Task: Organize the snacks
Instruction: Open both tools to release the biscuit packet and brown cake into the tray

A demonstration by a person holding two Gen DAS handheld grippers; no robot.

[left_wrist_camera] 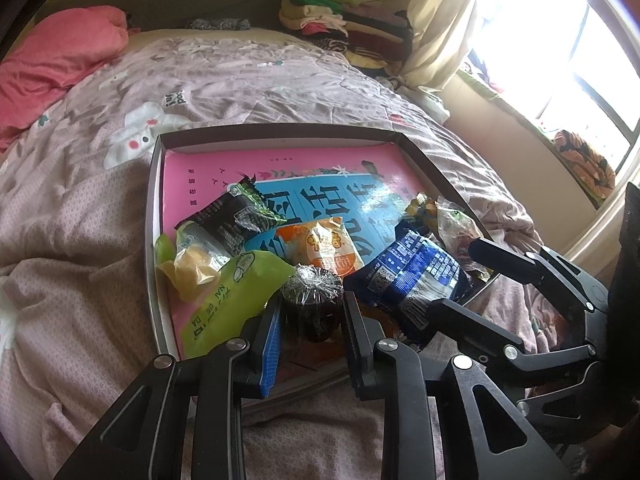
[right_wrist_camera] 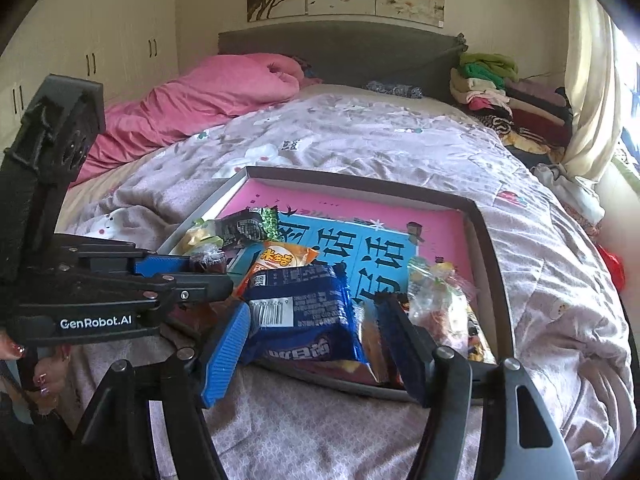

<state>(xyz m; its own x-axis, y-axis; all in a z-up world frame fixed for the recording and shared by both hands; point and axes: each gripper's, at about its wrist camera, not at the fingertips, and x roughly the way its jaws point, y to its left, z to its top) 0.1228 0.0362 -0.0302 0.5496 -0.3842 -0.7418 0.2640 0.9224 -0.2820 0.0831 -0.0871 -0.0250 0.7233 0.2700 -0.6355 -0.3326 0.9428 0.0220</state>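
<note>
A shallow dark-rimmed box [left_wrist_camera: 280,130] [right_wrist_camera: 360,180] with a pink and blue base lies on the bed and holds several snack packets. My left gripper [left_wrist_camera: 312,312] is shut on a small dark wrapped jelly cup [left_wrist_camera: 314,292] [right_wrist_camera: 208,260] at the box's near edge. My right gripper [right_wrist_camera: 316,340] straddles a dark blue packet [right_wrist_camera: 304,312] [left_wrist_camera: 412,276], fingers wide on each side, touching or nearly so. A lime green packet [left_wrist_camera: 228,296], an orange packet [left_wrist_camera: 328,248] [right_wrist_camera: 280,260], a black packet [left_wrist_camera: 228,216] [right_wrist_camera: 244,228] and a clear candy bag [right_wrist_camera: 436,300] lie around them.
The box rests on a mauve patterned quilt [left_wrist_camera: 100,240] [right_wrist_camera: 400,136]. A pink duvet [left_wrist_camera: 52,60] [right_wrist_camera: 192,100] lies at the far left. Folded clothes [left_wrist_camera: 344,20] [right_wrist_camera: 500,88] are stacked by the headboard. A curtain and bright window [left_wrist_camera: 560,40] are on the right.
</note>
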